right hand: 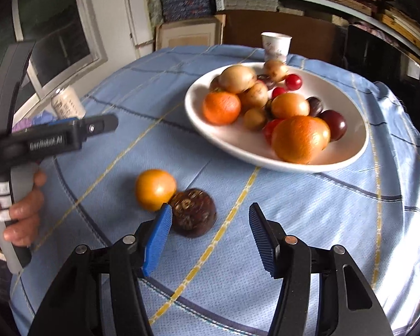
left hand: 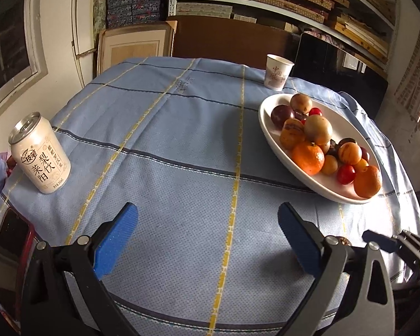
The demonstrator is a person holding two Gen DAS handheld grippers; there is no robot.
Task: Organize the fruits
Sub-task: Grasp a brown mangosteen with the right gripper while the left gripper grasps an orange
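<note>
A white oval plate [right hand: 226, 137] holds several fruits: oranges, yellow-brown fruits, dark plums and small red ones. It also shows in the left wrist view [left hand: 268, 128]. Two fruits lie on the blue cloth in front of the plate: a yellow-orange round fruit [right hand: 154, 189] and a dark brown flat fruit [right hand: 194, 212], touching each other. My right gripper [right hand: 210, 232] is open and empty, its left finger just beside the brown fruit. My left gripper [left hand: 207, 232] is open and empty above bare cloth; it appears at the left of the right wrist view, hand-held.
A drink can [left hand: 40, 154] stands at the table's left edge. A paper cup [left hand: 277, 71] stands behind the plate. A dark phone-like object [left hand: 11, 240] lies at the near left edge. Shelves and boards stand behind the round table.
</note>
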